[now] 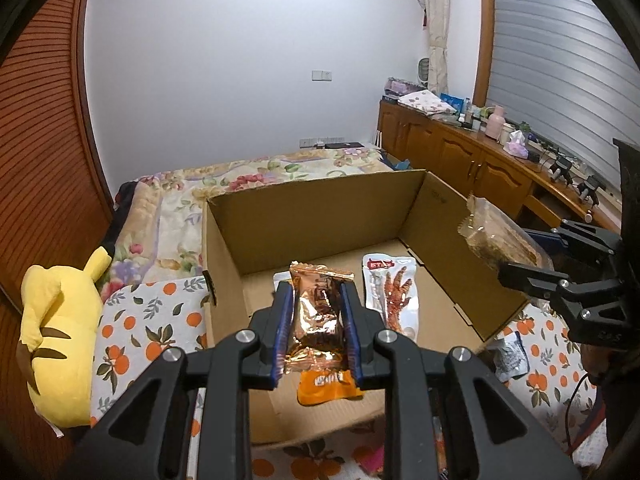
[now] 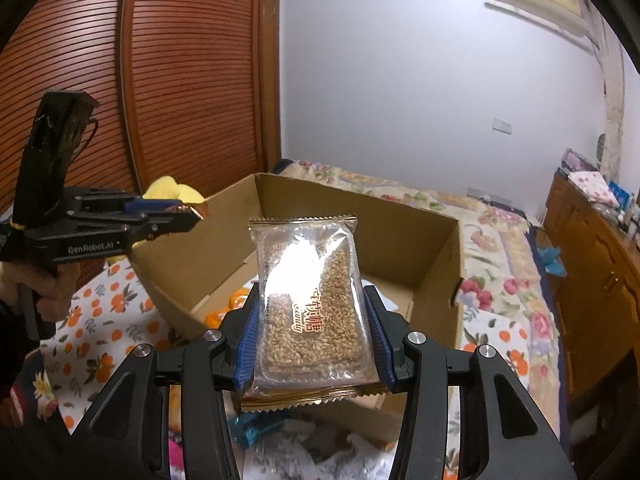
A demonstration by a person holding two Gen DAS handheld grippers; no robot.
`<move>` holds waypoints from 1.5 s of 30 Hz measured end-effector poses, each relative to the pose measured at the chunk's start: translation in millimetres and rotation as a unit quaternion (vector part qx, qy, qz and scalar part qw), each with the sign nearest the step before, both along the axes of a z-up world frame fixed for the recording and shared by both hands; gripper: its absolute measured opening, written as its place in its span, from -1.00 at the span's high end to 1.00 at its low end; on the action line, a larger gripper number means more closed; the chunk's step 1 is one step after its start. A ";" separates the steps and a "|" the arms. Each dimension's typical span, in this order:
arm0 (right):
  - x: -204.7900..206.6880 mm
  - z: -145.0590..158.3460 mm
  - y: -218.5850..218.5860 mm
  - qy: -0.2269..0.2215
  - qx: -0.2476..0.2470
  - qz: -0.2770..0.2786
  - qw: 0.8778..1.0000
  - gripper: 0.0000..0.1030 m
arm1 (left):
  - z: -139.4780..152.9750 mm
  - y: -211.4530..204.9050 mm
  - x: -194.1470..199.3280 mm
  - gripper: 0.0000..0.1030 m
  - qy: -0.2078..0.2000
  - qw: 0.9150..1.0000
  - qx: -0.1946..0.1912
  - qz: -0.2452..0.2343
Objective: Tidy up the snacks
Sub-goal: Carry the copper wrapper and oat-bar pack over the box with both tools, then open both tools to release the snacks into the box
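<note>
While clamped — copper packet [image 1: 318, 320] between left gripper [image 1: 316, 302].

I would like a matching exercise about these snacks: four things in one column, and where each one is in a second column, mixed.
1. copper foil packet
2. clear sesame candy pack
3. chicken-feet packet
4. yellow plush toy

a. lying on the floor of the cardboard box
b. held in the left hand-held gripper
c. outside the box, on the bed
d. held in the right hand-held gripper

Pairs: 1-b, 2-d, 3-a, 4-c
</note>
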State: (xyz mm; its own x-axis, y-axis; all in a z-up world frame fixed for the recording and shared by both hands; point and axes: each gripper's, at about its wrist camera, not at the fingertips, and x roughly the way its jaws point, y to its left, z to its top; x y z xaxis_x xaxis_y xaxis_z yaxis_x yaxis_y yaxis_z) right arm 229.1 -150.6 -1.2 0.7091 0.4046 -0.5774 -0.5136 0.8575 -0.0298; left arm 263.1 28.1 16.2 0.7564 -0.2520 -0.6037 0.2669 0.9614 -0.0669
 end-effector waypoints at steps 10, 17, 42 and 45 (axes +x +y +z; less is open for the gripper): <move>35.2 -18.3 25.4 0.038 0.010 0.018 0.999 0.07 | -7.6 1.7 17.3 0.53 0.005 1.000 0.007 0.000; 48.7 -28.2 40.4 0.061 0.005 0.026 0.998 0.06 | -5.6 6.7 18.4 0.48 0.002 1.000 0.005 0.000; 59.0 -40.6 61.1 0.083 -0.007 0.022 0.996 -0.13 | 0.5 13.3 6.2 0.32 -0.003 1.000 0.002 0.005; 50.5 -34.6 54.4 0.078 0.001 0.017 0.997 -0.13 | 4.2 11.8 -3.7 0.26 -0.008 1.000 -0.001 0.002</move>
State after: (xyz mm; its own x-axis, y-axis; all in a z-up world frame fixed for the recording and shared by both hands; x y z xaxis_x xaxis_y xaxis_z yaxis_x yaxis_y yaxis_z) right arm 279.6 -96.1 -35.8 0.5976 0.4274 -0.6783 -0.5399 0.8400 0.0536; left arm 259.5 39.9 20.4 0.7670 -0.2499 -0.5910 0.2645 0.9623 -0.0636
